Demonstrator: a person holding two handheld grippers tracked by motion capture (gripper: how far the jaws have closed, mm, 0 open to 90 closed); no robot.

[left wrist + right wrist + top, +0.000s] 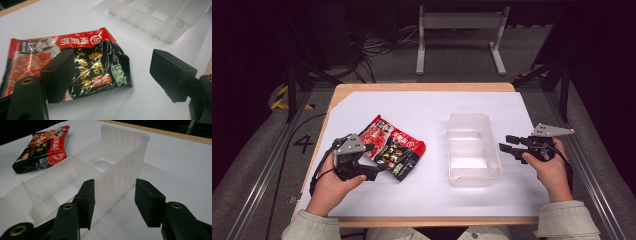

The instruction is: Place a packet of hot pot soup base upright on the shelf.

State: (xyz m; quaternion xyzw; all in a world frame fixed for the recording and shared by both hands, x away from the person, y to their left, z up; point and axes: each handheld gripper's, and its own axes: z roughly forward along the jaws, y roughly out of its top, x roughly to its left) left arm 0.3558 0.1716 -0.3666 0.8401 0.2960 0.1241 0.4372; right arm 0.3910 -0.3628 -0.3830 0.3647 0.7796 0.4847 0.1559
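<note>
A red and black snack packet (394, 147) lies flat on the white table top, left of centre. My left gripper (374, 161) is at the packet's near left corner. In the left gripper view the jaws (115, 75) stand wide apart over the packet (82, 42), one jaw above its black corner, neither pressing on it. A clear plastic container (472, 150) with inner dividers stands right of centre, with nothing in it. My right gripper (506, 143) is open just beside its right wall. In the right gripper view that ribbed wall (120, 162) runs up between the jaws (117, 200), and the packet (42, 147) lies beyond.
The white sheet covers a wooden table (422, 105) whose edge shows at the far side and front. Behind the table stand a metal frame (459, 22) and loose cables (377, 47) on the floor. Dark stand legs flank both sides.
</note>
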